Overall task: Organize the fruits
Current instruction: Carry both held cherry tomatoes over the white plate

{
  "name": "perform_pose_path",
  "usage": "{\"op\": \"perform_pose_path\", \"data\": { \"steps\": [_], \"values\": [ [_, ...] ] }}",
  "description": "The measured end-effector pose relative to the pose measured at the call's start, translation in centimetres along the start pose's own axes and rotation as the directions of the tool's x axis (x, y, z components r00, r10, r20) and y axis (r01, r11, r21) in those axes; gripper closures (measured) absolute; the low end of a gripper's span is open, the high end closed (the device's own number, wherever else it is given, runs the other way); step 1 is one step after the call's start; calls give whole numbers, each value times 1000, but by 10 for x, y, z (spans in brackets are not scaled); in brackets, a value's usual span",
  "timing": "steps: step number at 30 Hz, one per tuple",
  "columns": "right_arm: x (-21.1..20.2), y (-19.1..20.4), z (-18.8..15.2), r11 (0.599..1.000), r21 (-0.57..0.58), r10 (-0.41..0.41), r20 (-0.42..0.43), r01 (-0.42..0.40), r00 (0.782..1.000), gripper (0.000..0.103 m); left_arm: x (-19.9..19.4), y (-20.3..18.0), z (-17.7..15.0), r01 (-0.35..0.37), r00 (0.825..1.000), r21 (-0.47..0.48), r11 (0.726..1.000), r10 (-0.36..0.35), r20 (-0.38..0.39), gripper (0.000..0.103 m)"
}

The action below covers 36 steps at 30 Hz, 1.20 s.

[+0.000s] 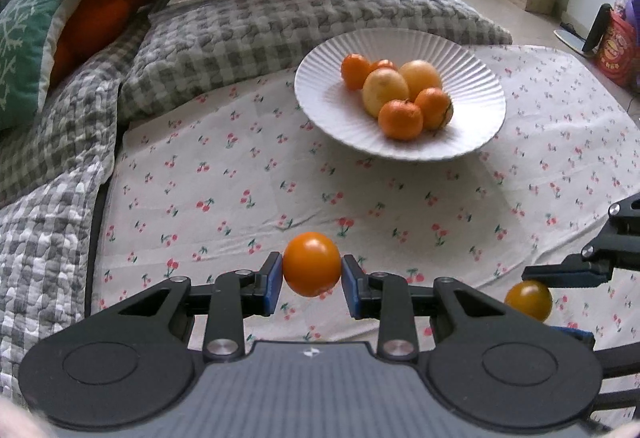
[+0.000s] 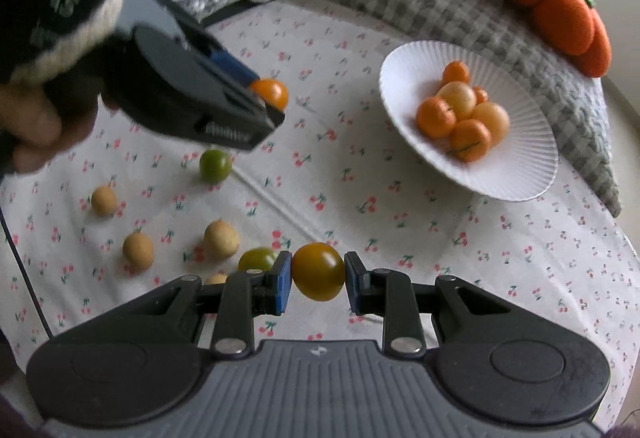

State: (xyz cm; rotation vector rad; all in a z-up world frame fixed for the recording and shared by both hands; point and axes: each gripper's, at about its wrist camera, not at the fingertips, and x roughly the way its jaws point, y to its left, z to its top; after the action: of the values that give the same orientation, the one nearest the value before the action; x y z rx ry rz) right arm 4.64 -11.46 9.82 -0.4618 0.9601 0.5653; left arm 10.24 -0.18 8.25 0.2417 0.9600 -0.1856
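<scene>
Your left gripper is clamped on a bright orange cherry tomato, blue pads pressing its two sides at the widest part, the fruit lifted clear of the cherry-print cloth. Your right gripper is likewise closed on a darker orange-green tomato, held across its middle above the cloth. Both fruits look light, smooth and thin-skinned, so you will likely want only enough squeeze to stop them slipping; a glossy round skin can squirt out of flat pads, and harder pressure risks splitting it. Farther out, to the right, the white fluted plate already carries a pile of small oranges and pale yellow fruits. To the near left in the right wrist view, loose fruit waits on the cloth: a green tomato, another green one just beside the right gripper, and several tan round fruits.
</scene>
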Motion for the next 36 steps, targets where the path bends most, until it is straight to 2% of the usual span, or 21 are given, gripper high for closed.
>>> {"op": "perform_pose_path", "data": {
  "steps": [14,22,30,36],
  "values": [
    [-15,-52,23,984,175,-59,108,39,992,78,-9,-1,37,36,993,-111,993,-24,112,81],
    [-7,-94,29,946,321,-90,113,49,989,78,-1,-5,57,39,988,-109,993,-22,150,81],
    [-2,-118,38,927,371,-118,135,60,984,78,14,-9,78,40,985,-87,995,-24,172,81],
    [6,-139,41,910,411,-127,155,53,980,78,28,-3,99,79,980,-131,988,-53,192,81]
  ]
}}
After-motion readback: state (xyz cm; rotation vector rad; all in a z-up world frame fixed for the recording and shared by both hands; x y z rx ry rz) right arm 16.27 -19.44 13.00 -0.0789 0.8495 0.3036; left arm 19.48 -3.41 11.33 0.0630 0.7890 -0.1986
